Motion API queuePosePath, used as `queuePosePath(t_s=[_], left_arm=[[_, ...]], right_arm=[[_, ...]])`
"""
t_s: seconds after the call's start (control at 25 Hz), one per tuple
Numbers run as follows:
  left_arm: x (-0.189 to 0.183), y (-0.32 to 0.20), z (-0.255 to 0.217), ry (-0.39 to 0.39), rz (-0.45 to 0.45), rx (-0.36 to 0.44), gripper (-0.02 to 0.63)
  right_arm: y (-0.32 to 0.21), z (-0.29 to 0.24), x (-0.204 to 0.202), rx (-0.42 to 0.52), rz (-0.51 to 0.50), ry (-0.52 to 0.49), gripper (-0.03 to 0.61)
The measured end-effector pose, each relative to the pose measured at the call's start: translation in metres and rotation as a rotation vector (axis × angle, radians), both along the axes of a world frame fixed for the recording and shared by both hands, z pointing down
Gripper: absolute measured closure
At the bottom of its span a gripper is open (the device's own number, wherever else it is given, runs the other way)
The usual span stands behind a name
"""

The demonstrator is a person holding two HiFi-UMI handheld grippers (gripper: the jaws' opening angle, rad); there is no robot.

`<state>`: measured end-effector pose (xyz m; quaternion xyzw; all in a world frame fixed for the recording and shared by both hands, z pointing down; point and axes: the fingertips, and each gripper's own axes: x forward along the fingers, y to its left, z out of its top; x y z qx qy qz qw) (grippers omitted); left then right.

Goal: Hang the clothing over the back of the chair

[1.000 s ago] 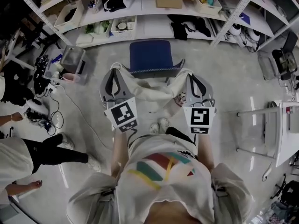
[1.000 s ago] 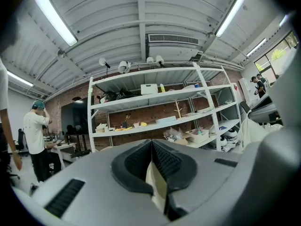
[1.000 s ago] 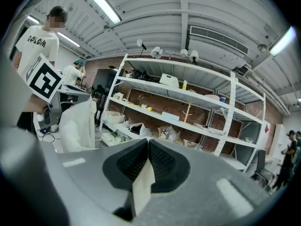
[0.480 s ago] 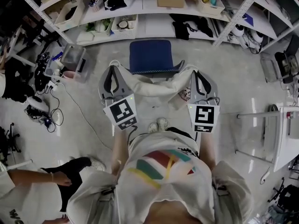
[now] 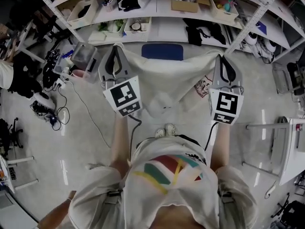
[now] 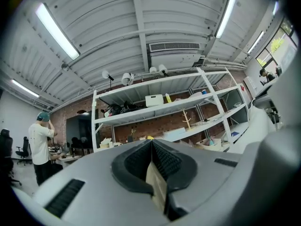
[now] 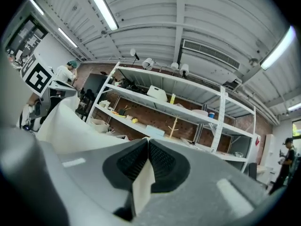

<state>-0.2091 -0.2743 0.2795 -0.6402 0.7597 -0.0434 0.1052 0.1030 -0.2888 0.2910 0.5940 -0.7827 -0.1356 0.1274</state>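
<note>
I hold the shirt (image 5: 167, 75) stretched wide, its long edge running side to side, with the fingers of my left gripper (image 5: 116, 50) and right gripper (image 5: 221, 59) clamped on its 2 top corners, and the chair (image 5: 162, 52) sits straight ahead behind it, equally near both.

Lab-style workshop, I'd say. White metal storage racks (image 5: 164, 30) at my 12 o'clock hold white plastic bins (image 5: 86, 11) and a brown cardboard box (image 5: 185, 4). Tangled black cables (image 5: 57, 113) lie on the pale glossy floor (image 5: 95, 142) at 9 o'clock. Red brick wall (image 7: 141, 121), ribbed metal ceiling (image 6: 117, 22), long fluorescent strip lights (image 6: 56, 31).
</note>
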Motion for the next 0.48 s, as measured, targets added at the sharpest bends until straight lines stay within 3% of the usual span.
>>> queuePosePath(t_s=[0.48], left_arm=[[-0.014,-0.031,-0.144,-0.119,0.001,0.233,0.599]], right_arm=[[-0.031,-0.147,-0.004,0.324,-0.021,0.133,0.566]])
